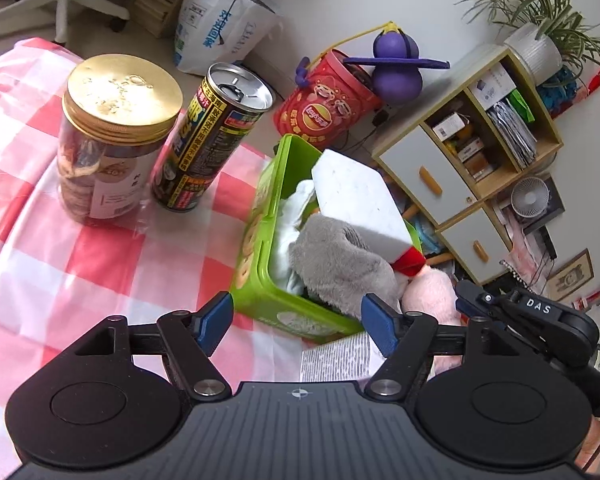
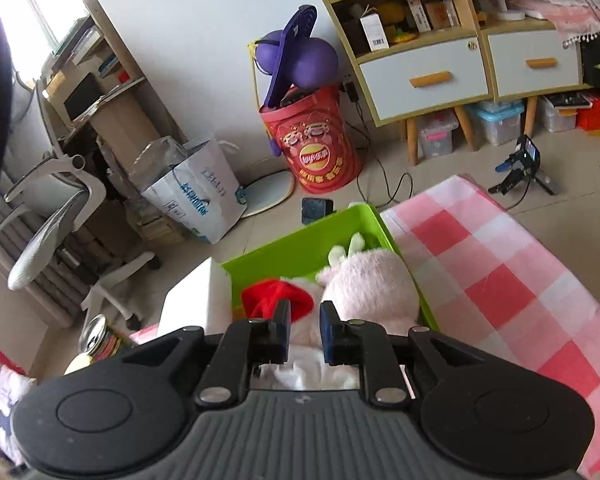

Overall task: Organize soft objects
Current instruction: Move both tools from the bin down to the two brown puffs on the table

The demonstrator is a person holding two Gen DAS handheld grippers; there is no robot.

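You are packing the green plastic bin (image 1: pixel 260 280) at frame centre, left gripper (image 1: pixel 296 320) gaping empty, right gripper (image 2: pixel 305 320) nearly together over the pink plush toy (image 2: pixel 372 284); next, probably tuck it down.

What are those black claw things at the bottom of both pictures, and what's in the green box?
They are two grabbing tools, one in each of a person's hands. Each has a small camera looking out along its two fingers, so each picture is one tool's view. The left gripper is open and holds nothing. The right gripper has its fingers close together with only a narrow gap, just above the toys; I can't tell whether it pinches anything. The green box sits on a pink checked cloth and holds soft things: a grey plush, a pink plush, something red and a white block. Beside it stand a jar and a can.
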